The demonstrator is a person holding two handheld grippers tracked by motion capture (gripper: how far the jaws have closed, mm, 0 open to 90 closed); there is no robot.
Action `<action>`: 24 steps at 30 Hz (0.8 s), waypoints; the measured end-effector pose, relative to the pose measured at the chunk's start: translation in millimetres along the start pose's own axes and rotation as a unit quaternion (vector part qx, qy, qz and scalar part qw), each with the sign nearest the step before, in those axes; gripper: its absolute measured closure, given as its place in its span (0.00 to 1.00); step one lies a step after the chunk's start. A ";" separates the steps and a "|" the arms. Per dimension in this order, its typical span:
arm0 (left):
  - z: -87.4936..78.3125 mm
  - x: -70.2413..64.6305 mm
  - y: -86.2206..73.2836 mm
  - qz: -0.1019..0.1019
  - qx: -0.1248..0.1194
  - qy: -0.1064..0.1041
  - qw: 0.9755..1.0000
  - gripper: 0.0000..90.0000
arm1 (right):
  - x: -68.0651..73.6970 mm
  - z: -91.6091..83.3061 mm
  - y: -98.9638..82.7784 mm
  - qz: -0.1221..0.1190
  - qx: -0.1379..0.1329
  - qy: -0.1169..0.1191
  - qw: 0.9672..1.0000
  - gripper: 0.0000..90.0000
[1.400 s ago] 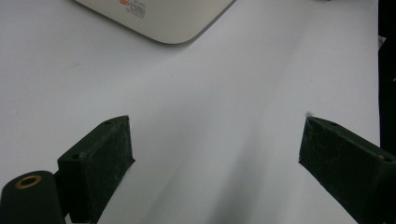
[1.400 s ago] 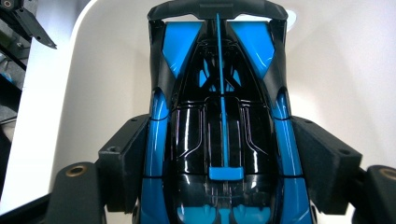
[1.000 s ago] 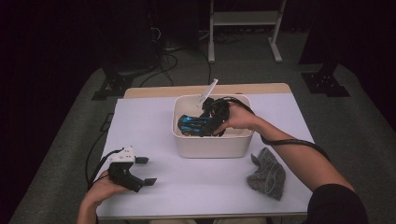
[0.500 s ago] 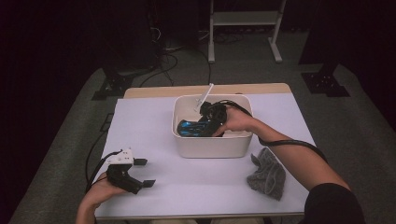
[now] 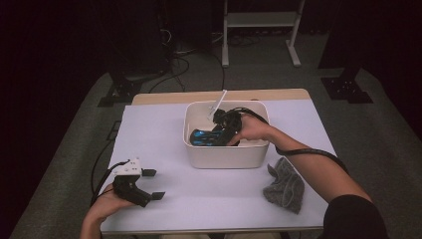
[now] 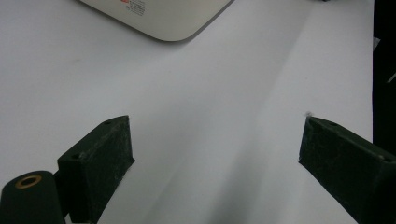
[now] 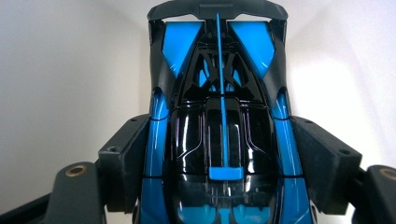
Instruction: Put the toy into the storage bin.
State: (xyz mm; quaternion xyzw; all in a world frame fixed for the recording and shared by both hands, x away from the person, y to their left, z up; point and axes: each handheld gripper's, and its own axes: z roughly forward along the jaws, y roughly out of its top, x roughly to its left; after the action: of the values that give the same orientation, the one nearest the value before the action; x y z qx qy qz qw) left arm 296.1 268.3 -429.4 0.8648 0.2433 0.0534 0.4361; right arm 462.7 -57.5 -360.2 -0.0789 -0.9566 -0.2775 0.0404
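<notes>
The right claw is clamped on a blue and black toy car, its two black jaws pressed against the car's flanks, as is seen in the right gripper view. There the car's near end is cut off by the bottom edge, and pale bin walls are seen on both sides of it. In the high view the same claw is sunk inside the white bin, and only a glint of the blue car is made out past the person's right hand; the grip itself is hidden there. A thin white strip is seen rising aslant above the bin's far rim; what it is cannot be told.

The left claw is held wide open with nothing between its jaws, over the bare white table, with a corner of the bin cut off at the top edge. In the high view this claw is seen near the table's front left corner, well apart from the bin. A crumpled grey cloth is seen lying on the table just beside the bin's front right corner.
</notes>
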 end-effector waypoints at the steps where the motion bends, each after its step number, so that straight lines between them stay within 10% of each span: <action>1: 0.0 -0.1 -0.1 0.001 0.001 0.000 1.000 0.10 | 0.0 0.0 0.0 0.000 0.000 0.000 1.000 0.28; 24: -4.2 -3.1 -3.0 -0.002 -0.001 0.003 1.000 0.10 | 0.9 3.6 1.8 -0.001 0.018 0.003 1.000 0.28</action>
State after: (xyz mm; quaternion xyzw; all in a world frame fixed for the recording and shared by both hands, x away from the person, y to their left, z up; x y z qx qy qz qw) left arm 291.0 271.4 -428.8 0.8636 0.2460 0.0555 0.4365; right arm 462.0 -54.0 -362.1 -0.0759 -0.9615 -0.2602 0.0446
